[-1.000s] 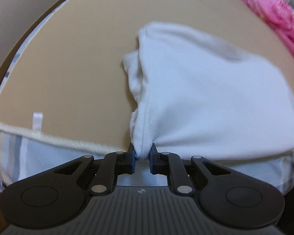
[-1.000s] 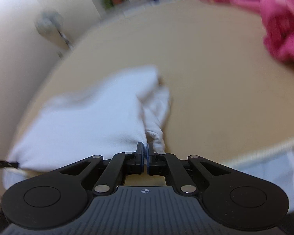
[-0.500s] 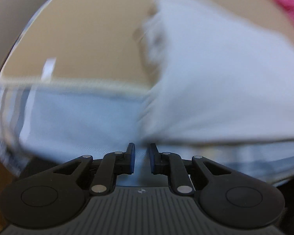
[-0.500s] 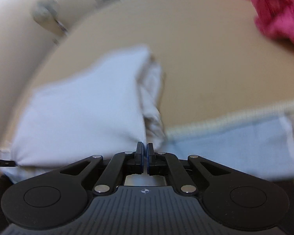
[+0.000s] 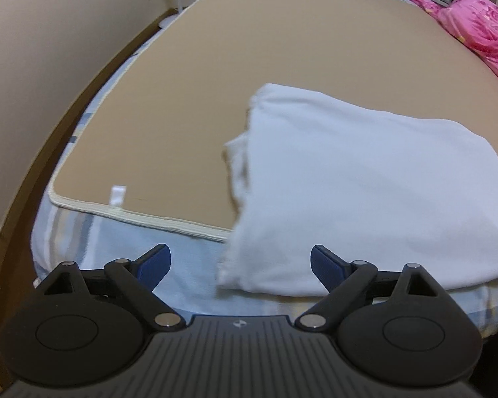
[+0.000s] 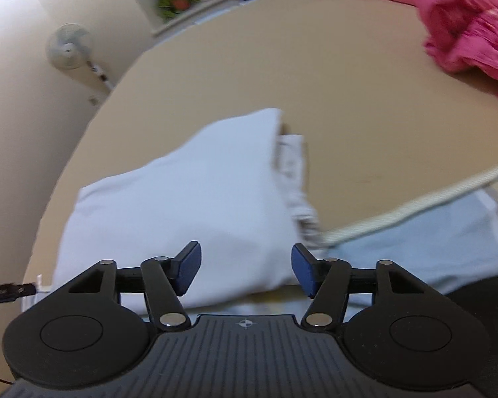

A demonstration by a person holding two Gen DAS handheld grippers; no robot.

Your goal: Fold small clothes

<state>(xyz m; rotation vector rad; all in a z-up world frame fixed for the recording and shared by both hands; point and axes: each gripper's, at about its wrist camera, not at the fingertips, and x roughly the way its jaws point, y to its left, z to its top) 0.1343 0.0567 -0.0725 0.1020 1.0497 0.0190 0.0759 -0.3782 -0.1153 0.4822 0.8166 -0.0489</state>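
The white garment (image 5: pixel 365 192) lies folded into a compact block at the near edge of the tan mat (image 5: pixel 249 66) on the bed — this piece looks done. Left tool (image 5: pixel 240 263) and right tool (image 6: pixel 245 270) have just spread open, pinching nothing — the pink clothes (image 6: pixel 464 26) appear still unfolded.

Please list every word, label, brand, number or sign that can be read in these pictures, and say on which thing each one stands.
None can be read as words.
White tag on the tan mat: blank, as far as it shows.
Left gripper body: a small round emblem, no letters.
Right gripper body: the same emblem.
Black stick at the left edge: faint lettering, too blurred.
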